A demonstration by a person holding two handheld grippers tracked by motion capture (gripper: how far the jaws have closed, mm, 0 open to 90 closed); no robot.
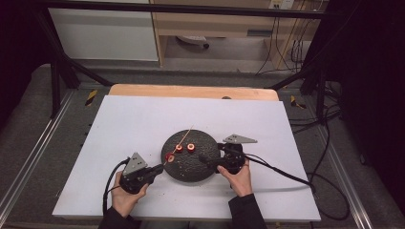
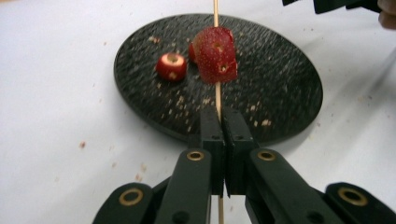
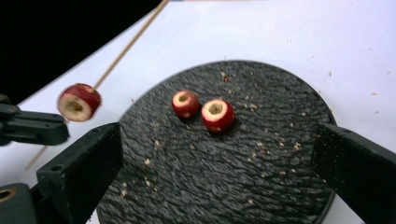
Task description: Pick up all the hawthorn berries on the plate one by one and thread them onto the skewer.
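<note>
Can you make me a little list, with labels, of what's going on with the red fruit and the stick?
Plate: round black textured plate on the white table
On the plate: two red cored fruit pieces, side by side
Stick: thin wooden skewer with one red fruit piece threaded on
Left gripper: shut on the skewer
Right gripper: open over the plate, holding nothing

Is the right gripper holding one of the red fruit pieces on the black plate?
No, the right gripper has its jaws wide apart with nothing between them, and the two red fruit pieces lie loose on the black plate.
</note>
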